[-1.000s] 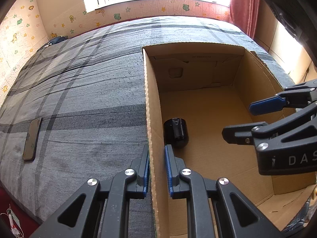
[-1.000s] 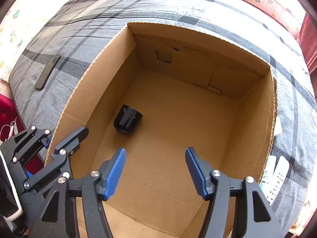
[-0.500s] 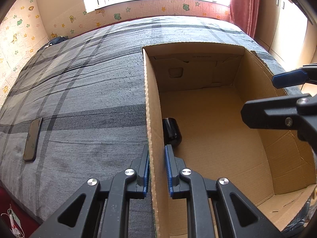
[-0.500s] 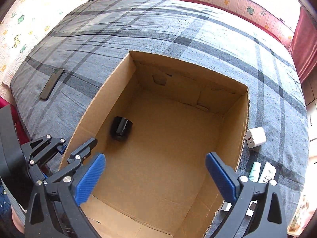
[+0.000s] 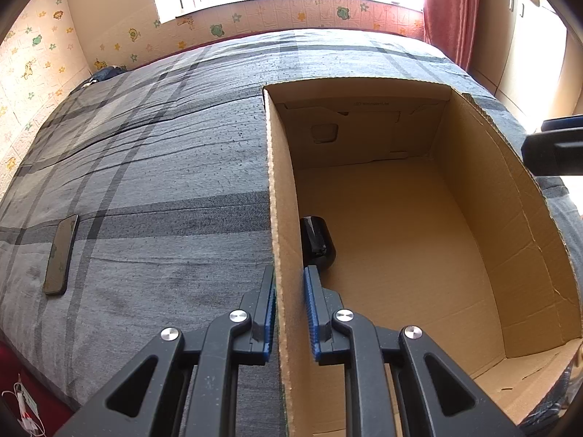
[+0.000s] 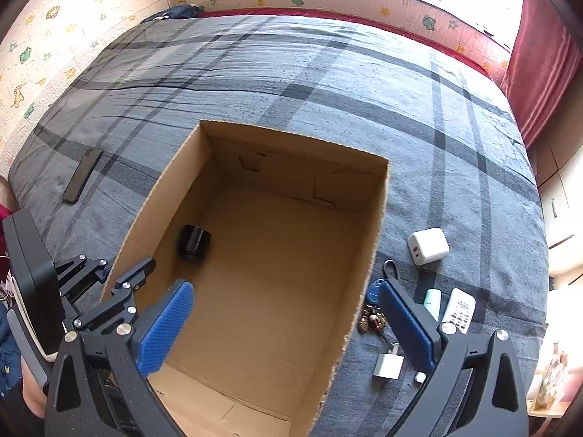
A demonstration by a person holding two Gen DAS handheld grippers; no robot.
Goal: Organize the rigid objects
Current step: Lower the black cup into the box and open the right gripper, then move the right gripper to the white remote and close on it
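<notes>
My right tongs [image 6: 286,322] have just been opening and now hang wide and empty, risen clear of the cardboard box [image 6: 368,273]. My left tongs [image 5: 289,313] pinch its stiff, light near wall. The black cylinder [image 6: 195,242] lies inside, just ahead of them. The white charger [image 6: 428,247] beyond my right tongs looks hard and smooth; I'd grip its flat sides.

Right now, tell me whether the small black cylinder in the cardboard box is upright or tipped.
Tipped: the small black cylinder lies on its side on the cardboard box floor.
</notes>
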